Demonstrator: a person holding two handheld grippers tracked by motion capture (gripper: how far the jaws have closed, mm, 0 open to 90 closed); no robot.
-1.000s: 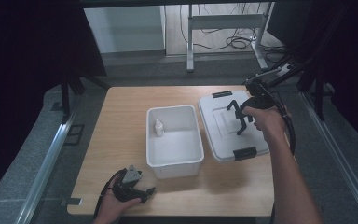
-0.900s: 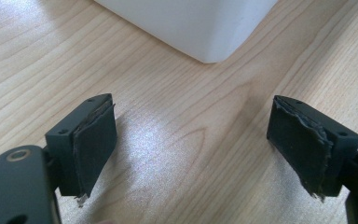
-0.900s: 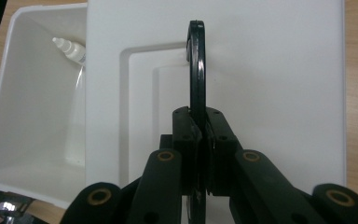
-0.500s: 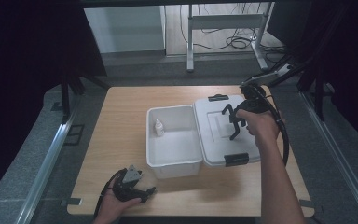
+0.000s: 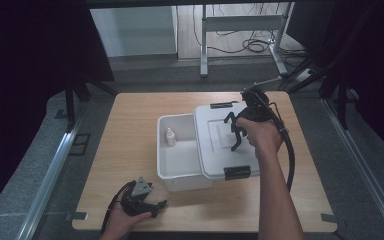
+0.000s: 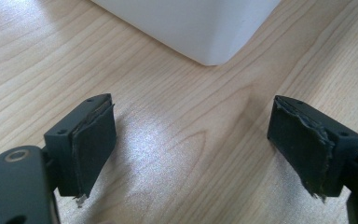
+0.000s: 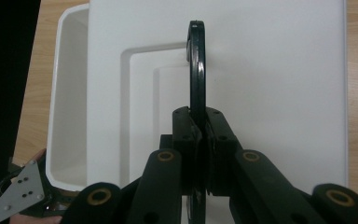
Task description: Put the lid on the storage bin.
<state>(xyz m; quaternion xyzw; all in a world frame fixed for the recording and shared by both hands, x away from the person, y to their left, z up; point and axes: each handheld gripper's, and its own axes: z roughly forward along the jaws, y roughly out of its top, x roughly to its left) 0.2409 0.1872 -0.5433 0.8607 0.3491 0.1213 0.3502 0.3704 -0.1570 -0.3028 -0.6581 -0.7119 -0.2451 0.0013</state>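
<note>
Left gripper (image 5: 147,205): near table (image 5: 130,145) edge; we see its jaws spread wide over bare wood, holding nothing (box corner just ahead).
Box (image 5: 177,160): mid-table, small bottle (image 5: 170,136) inside.
Lid (image 5: 225,142): partly covering the box.
Right gripper (image 7: 199,135): we see it clamped on the lid's black handle (image 7: 196,70).
</note>
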